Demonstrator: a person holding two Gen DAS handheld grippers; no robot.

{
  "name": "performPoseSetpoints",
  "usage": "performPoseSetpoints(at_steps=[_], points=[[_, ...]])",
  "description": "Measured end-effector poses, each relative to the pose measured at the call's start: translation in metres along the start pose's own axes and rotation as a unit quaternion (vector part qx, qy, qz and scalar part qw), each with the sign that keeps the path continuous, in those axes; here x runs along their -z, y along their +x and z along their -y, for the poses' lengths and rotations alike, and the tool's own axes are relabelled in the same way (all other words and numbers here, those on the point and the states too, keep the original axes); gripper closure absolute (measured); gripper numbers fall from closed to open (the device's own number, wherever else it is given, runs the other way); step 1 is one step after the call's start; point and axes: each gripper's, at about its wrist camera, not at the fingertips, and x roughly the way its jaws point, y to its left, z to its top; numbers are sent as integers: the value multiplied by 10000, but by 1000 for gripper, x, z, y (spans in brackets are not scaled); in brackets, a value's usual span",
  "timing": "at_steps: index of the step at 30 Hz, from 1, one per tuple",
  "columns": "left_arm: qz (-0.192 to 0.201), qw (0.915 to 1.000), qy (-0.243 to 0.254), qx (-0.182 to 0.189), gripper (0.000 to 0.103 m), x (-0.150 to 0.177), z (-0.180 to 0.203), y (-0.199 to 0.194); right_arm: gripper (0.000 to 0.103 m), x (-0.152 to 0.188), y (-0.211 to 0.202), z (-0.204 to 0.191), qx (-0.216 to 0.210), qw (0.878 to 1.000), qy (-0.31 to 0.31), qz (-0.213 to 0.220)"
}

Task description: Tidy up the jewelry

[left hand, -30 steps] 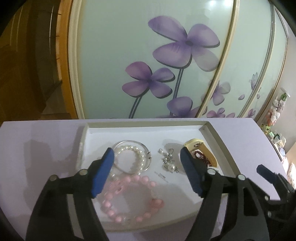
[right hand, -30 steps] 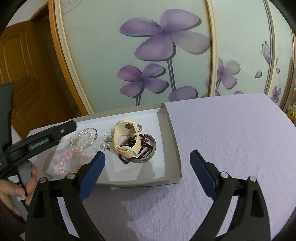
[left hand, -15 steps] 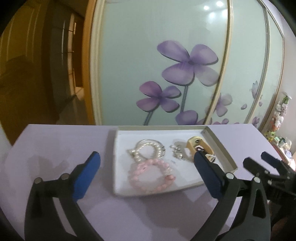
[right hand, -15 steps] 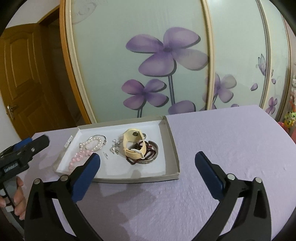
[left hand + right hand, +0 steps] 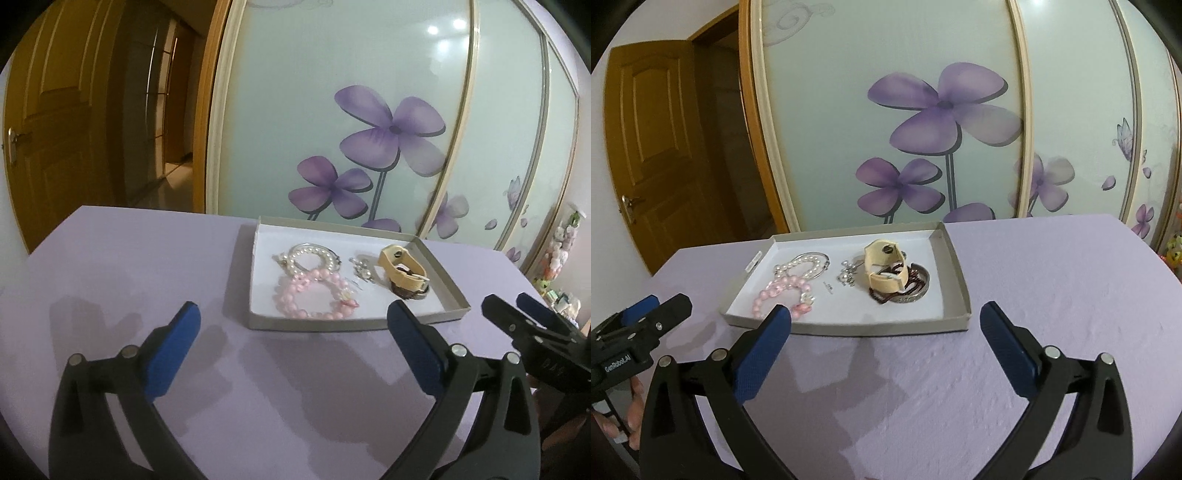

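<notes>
A shallow grey tray [image 5: 448, 280] [image 5: 956, 269] lies on the purple table and holds the jewelry. In it are a pink bead bracelet [image 5: 314, 291] [image 5: 783, 293], a white pearl bracelet [image 5: 310, 256] [image 5: 803, 267], small silver earrings [image 5: 362, 271] [image 5: 846, 275], a beige watch strap [image 5: 404, 271] [image 5: 886, 271] and a dark red bead bracelet with a silver bangle [image 5: 912, 290]. My left gripper [image 5: 291, 345] is open and empty, in front of the tray. My right gripper [image 5: 884, 343] is open and empty, also in front of the tray.
The purple table [image 5: 129, 266] [image 5: 1052, 280] stretches left and right of the tray. A wardrobe door with purple flowers [image 5: 942, 110] stands behind it. A wooden door [image 5: 653, 147] is at the left. Small toys [image 5: 557, 254] stand at the far right.
Both grippers have pulled back from the tray and away from the jewelry. The left gripper has opened wider. The jewelry has not moved.
</notes>
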Motion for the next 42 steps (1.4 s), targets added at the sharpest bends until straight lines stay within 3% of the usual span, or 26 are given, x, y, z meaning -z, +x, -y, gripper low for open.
performPoseSetpoints(at_steps=[9, 23, 42], points=[[252, 9993, 213, 151, 2, 11, 11, -15, 1, 10, -10, -7, -79, 9998, -66, 199], [154, 9988, 53, 452, 2, 10, 6, -9, 1, 11, -9, -4, -167, 9997, 53, 152], [192, 9989, 111, 416, 2, 8, 12, -9, 1, 7, -11, -3, -180, 9996, 50, 231]])
